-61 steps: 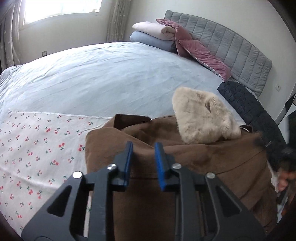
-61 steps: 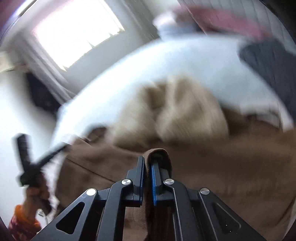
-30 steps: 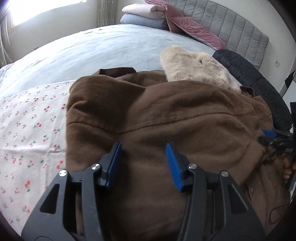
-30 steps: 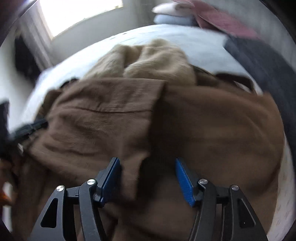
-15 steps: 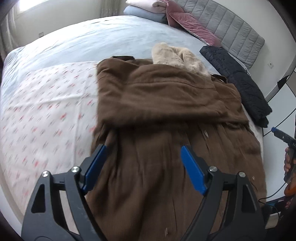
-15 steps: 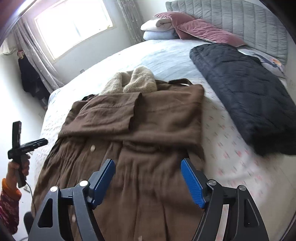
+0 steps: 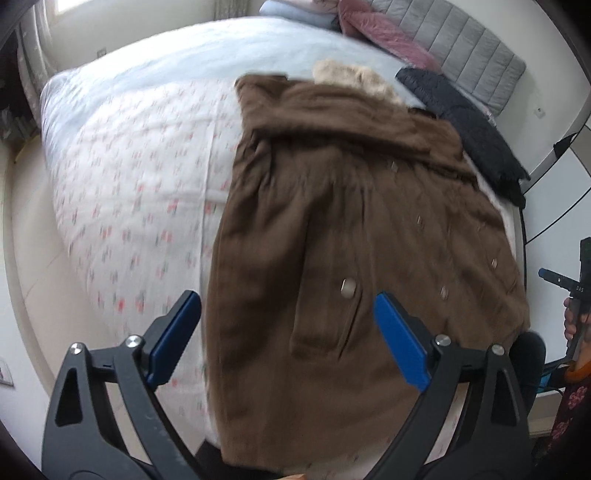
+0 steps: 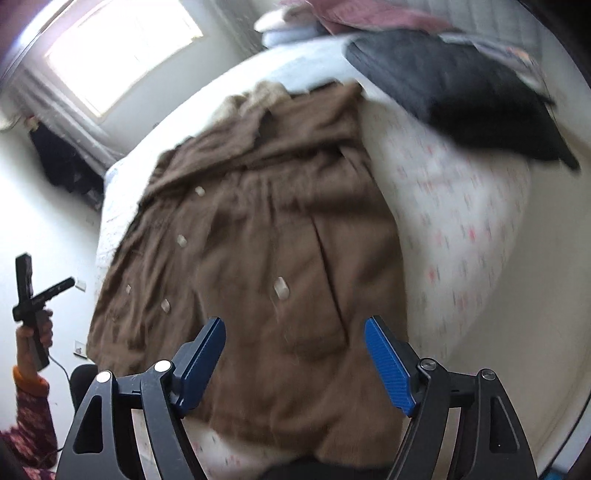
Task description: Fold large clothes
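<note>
I have both claws raised above the foot edge of the bed (image 7: 122, 122), each looking down and forward along the brown coat (image 7: 332, 229). My left gripper (image 7: 288, 332) has its blue pads spread wide with nothing between them; its left fingertip sits over the cherry-print sheet (image 7: 140, 192) and its right fingertip over the coat's lower front, clear of the cloth. My right gripper (image 8: 295, 354) is likewise spread wide and empty, both pads hanging above the coat's hem area without touching it.

The coat lies flat and lengthwise on the bed, hem toward the foot edge, collar toward the headboard (image 7: 469, 48). Its upper part is folded across the chest as a thick band. A beige fur hood (image 7: 351, 75) shows at the collar end. Pale buttons (image 7: 347, 286) run down the front, and a pocket flap lies near the hem.

In the right wrist view I see my left hand (image 8: 35, 332) at the far left, gripping its handle upright with the sleeve below it. In the left wrist view my right hand (image 7: 574, 325) appears at the far right edge, off the side of the bed.

A black quilted garment (image 7: 465, 122) lies along the bed's right side, just beside the coat. Pink pillows (image 7: 373, 33) rest against the headboard. Both views are blurred.
</note>
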A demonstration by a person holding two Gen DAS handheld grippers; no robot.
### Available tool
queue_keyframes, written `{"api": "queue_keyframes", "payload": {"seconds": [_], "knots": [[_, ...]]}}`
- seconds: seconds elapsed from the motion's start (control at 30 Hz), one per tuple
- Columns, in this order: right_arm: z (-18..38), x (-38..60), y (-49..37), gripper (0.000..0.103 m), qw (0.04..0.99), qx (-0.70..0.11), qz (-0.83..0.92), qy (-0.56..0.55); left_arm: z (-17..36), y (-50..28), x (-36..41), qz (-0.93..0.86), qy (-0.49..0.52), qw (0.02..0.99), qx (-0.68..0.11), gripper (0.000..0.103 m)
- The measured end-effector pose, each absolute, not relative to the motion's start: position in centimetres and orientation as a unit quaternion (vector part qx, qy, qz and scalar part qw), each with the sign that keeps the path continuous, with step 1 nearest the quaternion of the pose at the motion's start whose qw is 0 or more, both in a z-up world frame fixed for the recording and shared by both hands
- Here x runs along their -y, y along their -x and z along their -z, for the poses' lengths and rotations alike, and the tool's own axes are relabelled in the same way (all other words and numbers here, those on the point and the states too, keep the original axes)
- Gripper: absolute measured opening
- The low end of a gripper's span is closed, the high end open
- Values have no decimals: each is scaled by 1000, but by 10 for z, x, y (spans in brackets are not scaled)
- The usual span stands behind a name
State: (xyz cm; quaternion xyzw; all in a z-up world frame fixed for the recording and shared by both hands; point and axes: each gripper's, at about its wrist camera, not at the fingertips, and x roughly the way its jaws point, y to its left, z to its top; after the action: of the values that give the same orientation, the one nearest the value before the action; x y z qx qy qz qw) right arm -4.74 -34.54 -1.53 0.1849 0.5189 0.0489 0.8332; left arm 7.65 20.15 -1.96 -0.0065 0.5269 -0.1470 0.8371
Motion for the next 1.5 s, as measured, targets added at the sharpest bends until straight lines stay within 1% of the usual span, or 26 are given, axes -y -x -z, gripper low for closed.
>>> {"api": "queue_keyframes", "payload": {"seconds": [0.2,0.3,0.4,0.47,0.6,0.93,1.23,1.33,1.43,1.5], "knots": [[47,370,83,79,808,-536,-8,-245,50,-54,-223,129,-12,811,-570,95],[56,376,90,79,798,-544,38,-256,63,-54,-239,125,21,793,-595,95],[63,375,94,79,800,-533,39,-274,73,-59,-251,106,53,779,-615,95],[71,373,95,79,794,-533,26,-290,76,-58,-254,108,73,776,-618,95],[86,370,91,79,785,-548,31,-286,81,-55,-252,113,101,768,-622,95],[106,376,88,79,759,-577,30,-299,101,-54,-229,130,70,759,-634,95],[110,370,81,78,753,-596,21,-280,103,-51,-229,137,53,762,-630,95],[108,364,80,73,757,-598,23,-260,100,-50,-233,122,47,770,-624,94],[106,362,82,66,758,-601,20,-253,100,-54,-241,117,61,771,-623,94],[102,358,83,55,762,-599,15,-247,100,-57,-244,118,71,767,-627,94]]}}
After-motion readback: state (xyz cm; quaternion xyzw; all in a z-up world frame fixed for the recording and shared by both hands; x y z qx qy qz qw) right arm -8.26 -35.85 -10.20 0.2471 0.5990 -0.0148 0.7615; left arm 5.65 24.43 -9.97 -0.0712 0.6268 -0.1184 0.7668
